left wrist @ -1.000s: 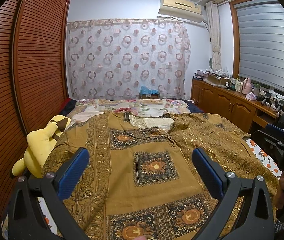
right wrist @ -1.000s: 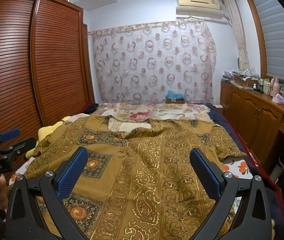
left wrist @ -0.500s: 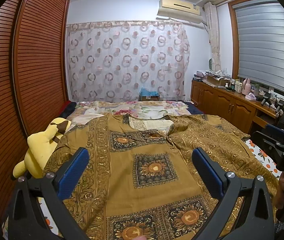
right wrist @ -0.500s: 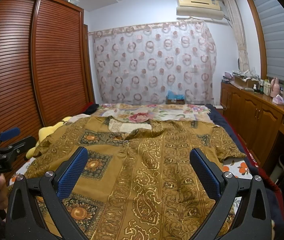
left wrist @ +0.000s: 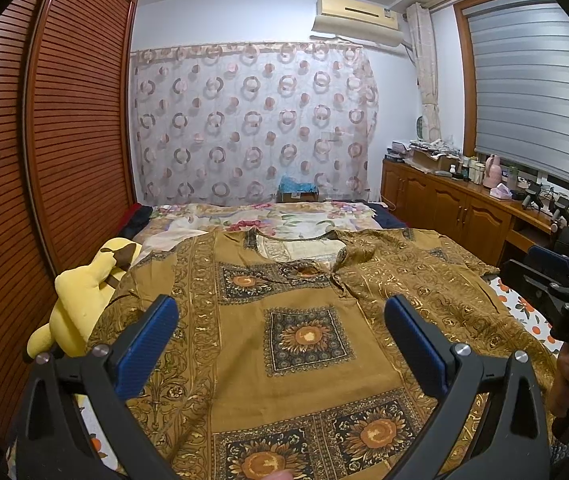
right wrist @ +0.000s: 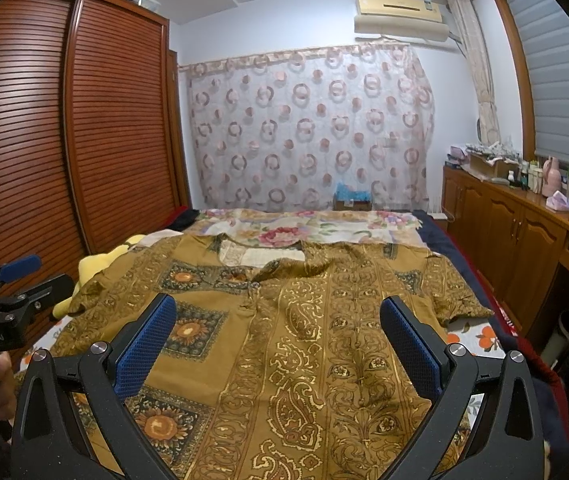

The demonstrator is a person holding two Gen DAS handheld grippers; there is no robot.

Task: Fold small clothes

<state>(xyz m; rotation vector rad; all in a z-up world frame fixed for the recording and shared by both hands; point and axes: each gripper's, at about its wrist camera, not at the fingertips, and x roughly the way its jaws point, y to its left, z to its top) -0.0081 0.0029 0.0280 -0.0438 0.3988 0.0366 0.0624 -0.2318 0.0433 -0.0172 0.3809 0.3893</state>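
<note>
Hovering over the shirt, no fold started

Hovering above the near hem, both tools are empty: left gripper [left wrist: 280,314] has its jaws spread wide, nothing between them; right gripper [right wrist: 278,314] the same. Against the frames a second ago almost nothing has changed — the views only tilt up a touch, showing more ceiling, and the cloth has not moved. So, as a judgement, the task sits at its very start: no edge picked, no crease made.

The mustard patterned shirt [left wrist: 304,320] lies spread flat on the bed [left wrist: 524,312], collar at the far end, hem near, placket slightly open.

Left wrist view shows the yellow plush toy [left wrist: 80,296] touching the shirt's left sleeve area, plus the right tool at the right edge with a hand under it. Right wrist view shows what the left barely does: the right sleeve [right wrist: 456,304] laid out near the bed's right edge, and the left tool at the far left of frame. The plush is mostly hidden there.

Likely next: grab a sleeve or side edge.
</note>
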